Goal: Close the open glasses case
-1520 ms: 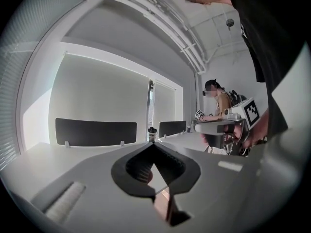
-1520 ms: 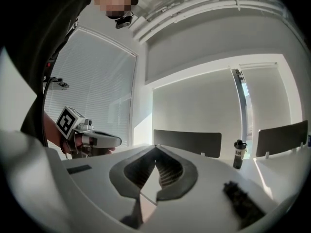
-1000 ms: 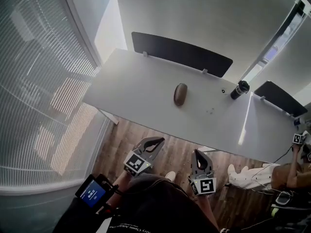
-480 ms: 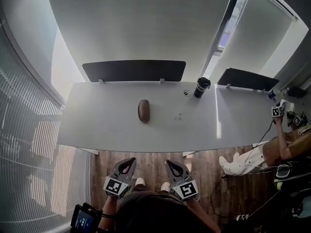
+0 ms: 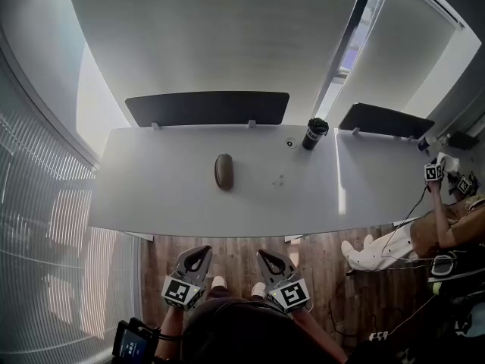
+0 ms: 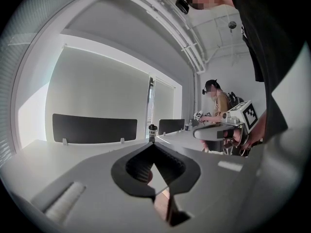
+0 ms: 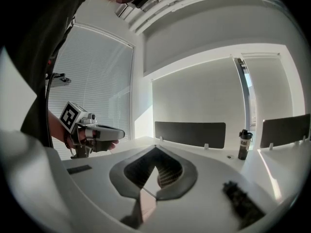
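The glasses case (image 5: 223, 171) lies on the white table (image 5: 151, 196) as one low brown oval, left of the table's middle and well apart from both tools; from this height no raised lid can be made out. Both tools hang low in front of the person, over the wooden floor (image 5: 235, 250) and short of the table's near edge. The left gripper (image 5: 203, 252) has its jaws pressed together at the tips, with nothing between them – its own view (image 6: 153, 145) shows only the hollow behind the meeting point. The right gripper (image 5: 264, 255) is the same, tips met and empty in its own view (image 7: 156, 149). The two sit side by side, near each other but not touching. A dark tumbler (image 5: 314, 133) stands near the table's far edge, to the right of the case, and a black divider panel (image 5: 207, 108) runs along that edge. Another person (image 5: 447, 230) sits off the table's right end
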The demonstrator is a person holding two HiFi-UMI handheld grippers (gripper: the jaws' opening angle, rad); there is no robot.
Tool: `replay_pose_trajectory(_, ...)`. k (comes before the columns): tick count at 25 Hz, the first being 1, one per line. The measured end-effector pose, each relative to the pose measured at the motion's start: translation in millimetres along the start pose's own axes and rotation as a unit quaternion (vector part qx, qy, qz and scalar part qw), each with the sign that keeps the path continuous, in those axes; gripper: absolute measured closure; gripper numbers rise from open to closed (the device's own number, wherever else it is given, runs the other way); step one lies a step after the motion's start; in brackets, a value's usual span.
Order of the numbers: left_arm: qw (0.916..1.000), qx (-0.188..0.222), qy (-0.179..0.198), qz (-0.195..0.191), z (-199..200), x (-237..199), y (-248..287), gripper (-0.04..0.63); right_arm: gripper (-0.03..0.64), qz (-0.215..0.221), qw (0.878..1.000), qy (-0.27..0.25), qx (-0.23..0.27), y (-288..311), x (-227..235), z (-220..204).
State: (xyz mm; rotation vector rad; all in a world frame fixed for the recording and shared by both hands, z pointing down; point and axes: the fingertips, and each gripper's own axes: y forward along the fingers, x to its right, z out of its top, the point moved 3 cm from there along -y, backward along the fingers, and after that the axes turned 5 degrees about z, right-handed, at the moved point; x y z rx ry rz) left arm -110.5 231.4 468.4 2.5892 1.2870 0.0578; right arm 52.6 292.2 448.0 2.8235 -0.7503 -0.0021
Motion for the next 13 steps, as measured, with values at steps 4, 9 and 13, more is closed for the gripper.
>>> replay_pose_trajectory(4,1.0000,-0.001,-0.010,0.000,-5,0,2,0.588,0.618,0.004,1.000,-0.005,-0.007,2,0,-3)
replay_pose_trajectory(9,0.9995,-0.009,-0.031,0.003,3,1,3,0.589,0.618,0.008,1.000,-0.005,-0.020,9,-2,-7)
replay_pose_trajectory(13,0.9995,-0.008,-0.029,0.007,1,-5,7,0.589,0.620,0.018,1.000,-0.005,-0.019,18,0,-9)
